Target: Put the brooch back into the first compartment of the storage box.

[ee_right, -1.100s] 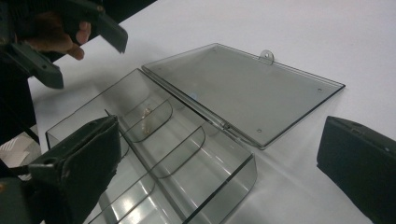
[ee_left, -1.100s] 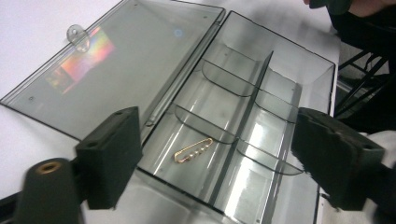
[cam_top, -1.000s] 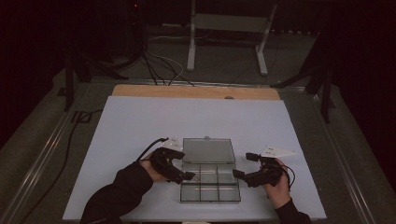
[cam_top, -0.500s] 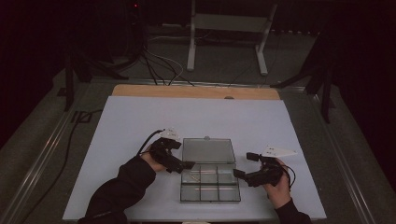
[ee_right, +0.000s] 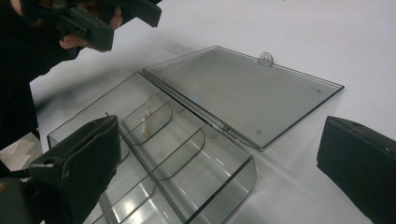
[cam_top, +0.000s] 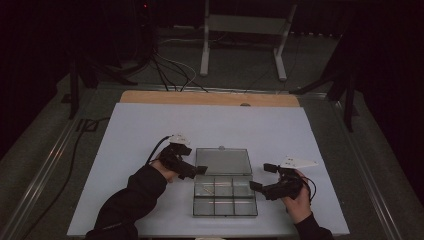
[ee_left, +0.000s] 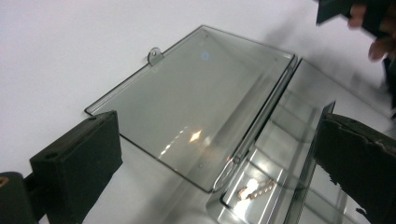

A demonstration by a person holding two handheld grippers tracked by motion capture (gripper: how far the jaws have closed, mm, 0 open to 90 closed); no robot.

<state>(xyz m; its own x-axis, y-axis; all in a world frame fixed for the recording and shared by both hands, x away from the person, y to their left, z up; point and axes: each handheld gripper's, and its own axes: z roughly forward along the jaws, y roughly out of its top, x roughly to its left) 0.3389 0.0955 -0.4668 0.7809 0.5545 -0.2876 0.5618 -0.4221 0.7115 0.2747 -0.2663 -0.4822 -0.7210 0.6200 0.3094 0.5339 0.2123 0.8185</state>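
A white table sheet (cam_top: 150, 130) covers the work surface, with a wooden strip (cam_top: 210, 98) along its twelve o'clock edge. Toward six o'clock on the sheet lies a clear plastic compartment box (cam_top: 225, 197), its lid (cam_top: 223, 161) swung fully open and flat on the sheet at the box's twelve o'clock side. The left gripper (cam_top: 196, 171) hovers at the box's ten o'clock corner, jaws spread wide and empty, the lid between them in the left gripper view. The right gripper (cam_top: 260, 177) sits at the box's three o'clock side, jaws likewise parted, grasping nothing. A small gold chain (ee_left: 254, 188) rests in a compartment next to the hinge, at the box's ten o'clock end.
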